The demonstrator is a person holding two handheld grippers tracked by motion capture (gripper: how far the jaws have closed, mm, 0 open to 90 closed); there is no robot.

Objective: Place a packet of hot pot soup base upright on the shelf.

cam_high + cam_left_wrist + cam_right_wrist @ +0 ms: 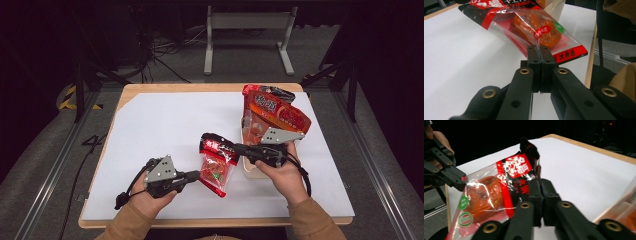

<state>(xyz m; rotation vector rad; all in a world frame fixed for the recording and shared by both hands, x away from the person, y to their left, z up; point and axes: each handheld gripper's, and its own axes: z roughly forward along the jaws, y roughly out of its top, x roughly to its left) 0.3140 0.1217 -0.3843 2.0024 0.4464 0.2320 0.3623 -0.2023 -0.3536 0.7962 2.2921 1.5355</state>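
A red snack packet (216, 162) with a clear window hangs tilted just above the white sheet, stretched between both grippers. My left gripper (197, 175) is shut on its clear lower side edge; the left gripper view shows the jaws (538, 48) pinching the film below the orange contents of the packet (536, 27). My right gripper (235, 148) is shut on the packet's dark top corner. In the right gripper view its jaws (541, 182) meet against the printed red end of the packet (489, 192), and the left gripper (456, 182) grips the far edge.
A pale container (252, 170) stands right of centre behind the right hand, with several larger red packets (275, 112) leaning out of it. The white sheet (160, 125) covers a wooden table (200, 88). A metal frame's legs (247, 40) stand on the floor beyond.
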